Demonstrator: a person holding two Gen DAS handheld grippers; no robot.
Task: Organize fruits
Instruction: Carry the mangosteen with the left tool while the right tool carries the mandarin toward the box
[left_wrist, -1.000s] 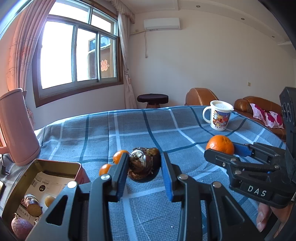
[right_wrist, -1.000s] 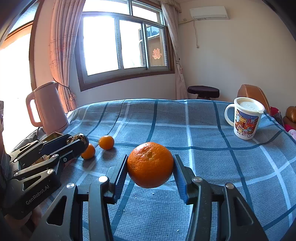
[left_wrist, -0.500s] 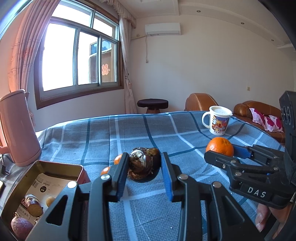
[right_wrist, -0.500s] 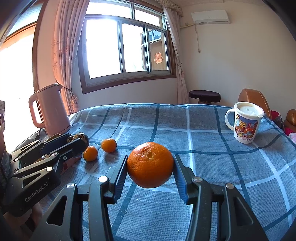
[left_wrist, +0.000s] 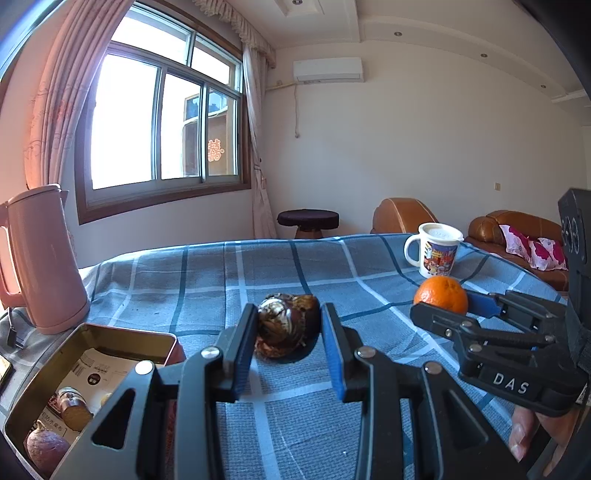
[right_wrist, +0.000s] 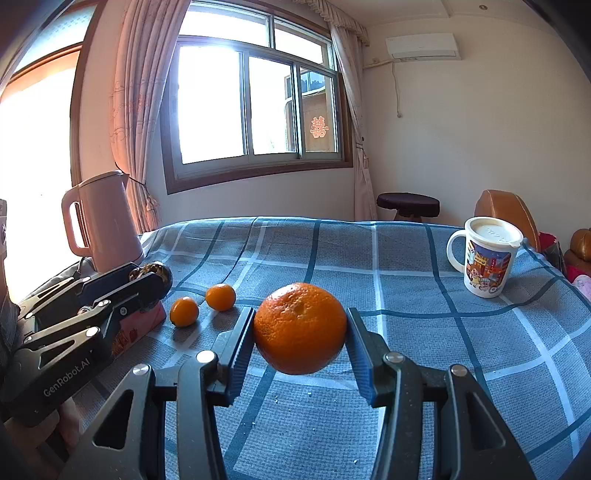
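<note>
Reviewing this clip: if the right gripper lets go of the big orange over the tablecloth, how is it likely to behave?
The big orange is round, so it would probably roll on the checked tablecloth, though the woven fabric may slow it. The right gripper touches it only at two sides, so it might twist or slip. Its skin looks firm and undented under the pads, so probably not fragile.

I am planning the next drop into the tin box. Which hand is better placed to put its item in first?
Probably left. The left gripper, shut on the dark brown bulb, is beside the open tin box. The right gripper holds the large orange farther away.
</note>
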